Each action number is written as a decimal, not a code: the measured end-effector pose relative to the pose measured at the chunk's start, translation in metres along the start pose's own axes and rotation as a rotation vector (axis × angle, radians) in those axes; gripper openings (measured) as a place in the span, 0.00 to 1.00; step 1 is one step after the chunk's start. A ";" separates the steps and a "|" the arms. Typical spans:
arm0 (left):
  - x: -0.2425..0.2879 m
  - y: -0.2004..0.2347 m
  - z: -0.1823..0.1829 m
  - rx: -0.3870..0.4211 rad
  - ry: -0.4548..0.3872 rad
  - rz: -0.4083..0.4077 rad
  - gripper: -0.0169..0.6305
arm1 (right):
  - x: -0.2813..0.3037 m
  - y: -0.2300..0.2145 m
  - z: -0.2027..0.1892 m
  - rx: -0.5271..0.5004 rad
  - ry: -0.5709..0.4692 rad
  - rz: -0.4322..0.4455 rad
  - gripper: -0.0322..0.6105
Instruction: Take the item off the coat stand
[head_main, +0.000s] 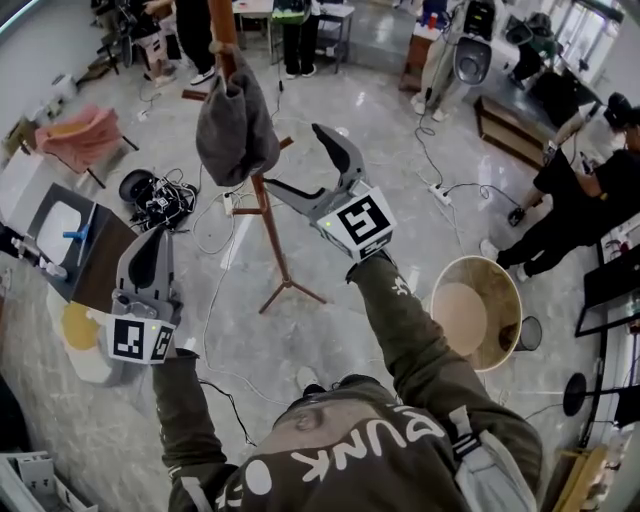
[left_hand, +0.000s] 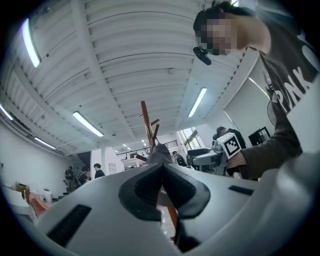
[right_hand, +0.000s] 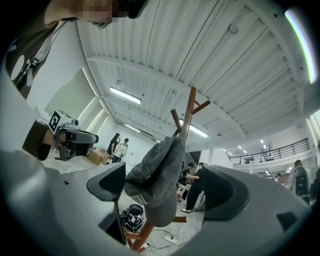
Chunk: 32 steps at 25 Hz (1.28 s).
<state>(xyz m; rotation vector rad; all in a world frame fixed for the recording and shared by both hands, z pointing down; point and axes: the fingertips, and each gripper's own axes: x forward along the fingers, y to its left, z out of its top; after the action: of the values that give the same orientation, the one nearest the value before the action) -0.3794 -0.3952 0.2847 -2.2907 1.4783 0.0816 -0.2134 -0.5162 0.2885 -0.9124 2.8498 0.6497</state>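
A tall coat stand of reddish-brown wood (head_main: 270, 230) stood on the glossy pale stone floor (head_main: 380, 130). A soft, dark grey fabric cap (head_main: 235, 125) hung from one of its upper pegs, crown slumped and brim pointing down.

The right gripper (head_main: 295, 157) was raised just beside the cap with its fingers (right_hand: 107, 182) spread wide. In the right gripper view they framed the cap without seeming to touch it. The left gripper (head_main: 150, 255) was held low and well apart from the stand, its fingers (left_hand: 145, 190) pressed together on nothing.

The cap looked light and limp, likely to fold under a pinch and unlikely to slip. The stiffer brim or the bunched lower crown seemed the best hold, with a lift upward to clear the peg.
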 end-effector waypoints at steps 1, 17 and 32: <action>0.001 0.003 -0.001 -0.001 0.000 0.001 0.03 | 0.005 -0.002 0.000 0.000 0.002 -0.001 0.76; 0.019 0.019 -0.011 0.014 0.021 0.043 0.03 | 0.059 -0.036 -0.015 0.030 0.004 -0.002 0.54; 0.030 0.034 -0.022 0.013 0.028 0.038 0.03 | 0.077 -0.037 -0.026 0.024 0.014 -0.018 0.15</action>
<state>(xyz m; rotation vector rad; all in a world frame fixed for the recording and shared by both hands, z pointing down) -0.3997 -0.4412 0.2867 -2.2625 1.5321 0.0506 -0.2540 -0.5950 0.2829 -0.9421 2.8519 0.6079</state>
